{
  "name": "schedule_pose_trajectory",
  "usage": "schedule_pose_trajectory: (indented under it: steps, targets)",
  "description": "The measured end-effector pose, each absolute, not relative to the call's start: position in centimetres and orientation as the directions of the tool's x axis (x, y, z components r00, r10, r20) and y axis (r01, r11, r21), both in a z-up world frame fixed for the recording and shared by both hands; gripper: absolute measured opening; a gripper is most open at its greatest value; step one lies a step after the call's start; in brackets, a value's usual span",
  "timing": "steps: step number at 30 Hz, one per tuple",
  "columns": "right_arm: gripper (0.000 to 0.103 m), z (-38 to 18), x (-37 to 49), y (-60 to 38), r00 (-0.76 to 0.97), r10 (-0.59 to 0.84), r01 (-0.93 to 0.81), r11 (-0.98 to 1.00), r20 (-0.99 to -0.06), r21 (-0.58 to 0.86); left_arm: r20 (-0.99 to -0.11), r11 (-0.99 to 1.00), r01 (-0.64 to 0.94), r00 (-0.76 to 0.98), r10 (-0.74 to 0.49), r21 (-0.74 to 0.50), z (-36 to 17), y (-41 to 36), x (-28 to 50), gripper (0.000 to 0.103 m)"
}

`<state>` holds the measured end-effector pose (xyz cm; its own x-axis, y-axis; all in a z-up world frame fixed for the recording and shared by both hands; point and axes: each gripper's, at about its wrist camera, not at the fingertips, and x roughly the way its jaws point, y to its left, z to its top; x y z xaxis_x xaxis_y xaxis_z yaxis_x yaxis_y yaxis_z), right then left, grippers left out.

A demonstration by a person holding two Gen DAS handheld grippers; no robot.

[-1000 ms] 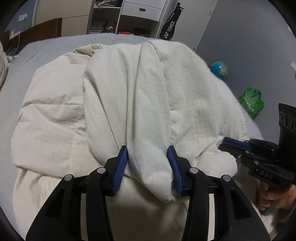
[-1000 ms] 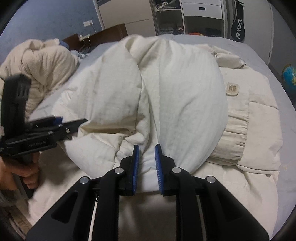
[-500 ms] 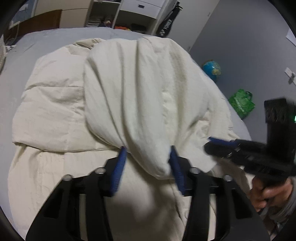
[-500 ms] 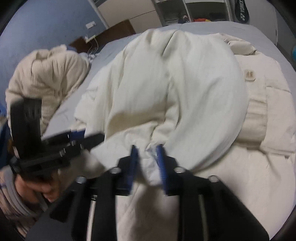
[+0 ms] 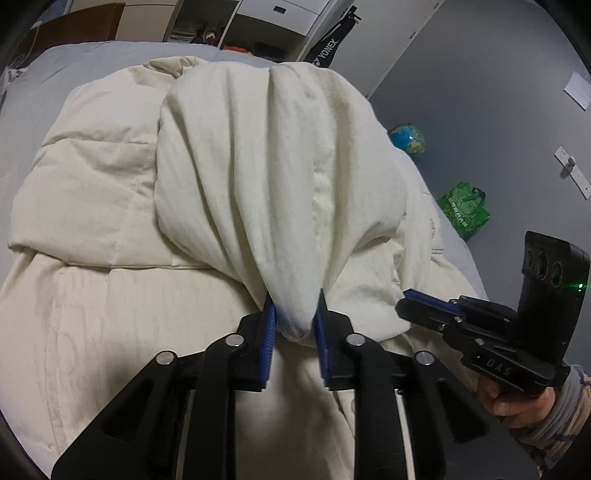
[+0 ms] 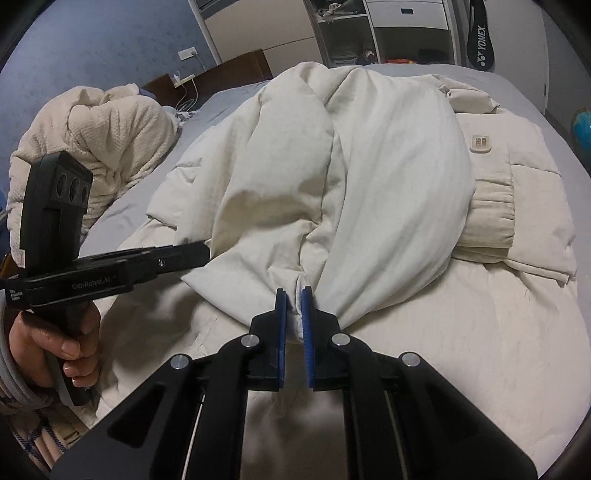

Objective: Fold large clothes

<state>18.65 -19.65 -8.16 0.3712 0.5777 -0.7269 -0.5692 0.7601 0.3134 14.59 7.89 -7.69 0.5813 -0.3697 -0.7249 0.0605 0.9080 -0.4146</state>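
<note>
A large cream padded coat (image 5: 240, 166) lies spread on a grey bed (image 5: 55, 62). Part of it is gathered into a raised hump running toward me. My left gripper (image 5: 293, 299) is shut on the thick end of that hump, with fabric bulging between its blue pads. In the right wrist view my right gripper (image 6: 293, 295) is shut on a thin fold of the same coat (image 6: 388, 166) beside it. Each gripper shows in the other's view: the right gripper (image 5: 424, 306) at the right, the left gripper (image 6: 184, 254) at the left, each held in a hand.
A heap of cream knit blanket (image 6: 92, 136) sits at the bed's left by the wooden headboard (image 6: 236, 70). A globe (image 5: 406, 136) and a green bag (image 5: 463, 214) stand on the floor to the right. Shelves (image 5: 207, 29) and a racket bag (image 5: 328, 51) stand beyond the bed.
The left jaws have narrowed on the bundle of fabric and the right jaws have pinched tighter. Both grippers have drawn the gathered coat toward the near edge of the bed.
</note>
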Motion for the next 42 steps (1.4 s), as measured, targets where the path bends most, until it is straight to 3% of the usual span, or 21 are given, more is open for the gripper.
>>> schedule_pose_trajectory:
  steps: [2,4,6,9,10,11,19,30,42]
  targets:
    - [0.007,-8.4,19.0,-19.7,0.359,0.573,-0.557,0.765,-0.736,0.324,-0.751,0.911,0.036,0.553,-0.361,-0.411,-8.5,7.9,15.0,0.038]
    - [0.007,-8.3,19.2,-20.0,0.347,0.586,-0.548,0.761,-0.732,0.348,-0.753,0.907,0.018,0.551,-0.361,-0.421,-8.6,8.1,15.0,0.042]
    - [0.010,-7.8,18.9,-20.5,0.346,0.598,-0.542,0.756,-0.723,0.366,-0.757,0.909,0.009,0.550,-0.351,-0.416,-8.2,8.1,14.8,0.062]
    - [0.028,-7.0,18.4,-21.8,0.324,0.638,-0.534,0.733,-0.698,0.421,-0.751,0.907,0.015,0.555,-0.358,-0.422,-7.2,8.4,14.1,0.081]
    - [0.041,-6.6,17.9,-22.4,0.322,0.639,-0.530,0.733,-0.698,0.427,-0.753,0.905,0.020,0.547,-0.366,-0.425,-6.8,8.4,13.9,0.082]
    - [0.048,-6.3,17.6,-22.8,0.324,0.638,-0.525,0.736,-0.699,0.429,-0.758,0.905,0.021,0.538,-0.368,-0.424,-6.5,8.5,13.8,0.082]
    - [0.065,-3.3,15.5,-30.0,0.354,0.630,-0.424,0.767,-0.691,0.482,-0.792,0.935,0.032,0.521,-0.318,-0.354,-2.7,10.8,10.3,0.086]
    - [0.066,-3.5,13.6,-41.0,0.462,0.535,-0.186,0.838,-0.707,0.513,-0.818,0.945,-0.131,0.544,-0.184,-0.299,-0.5,17.7,4.4,0.088]
    - [0.067,-6.2,11.6,-45.6,0.442,0.494,-0.040,0.844,-0.748,0.534,-0.856,0.912,-0.256,0.491,-0.164,-0.321,-1.1,21.0,1.5,0.088]
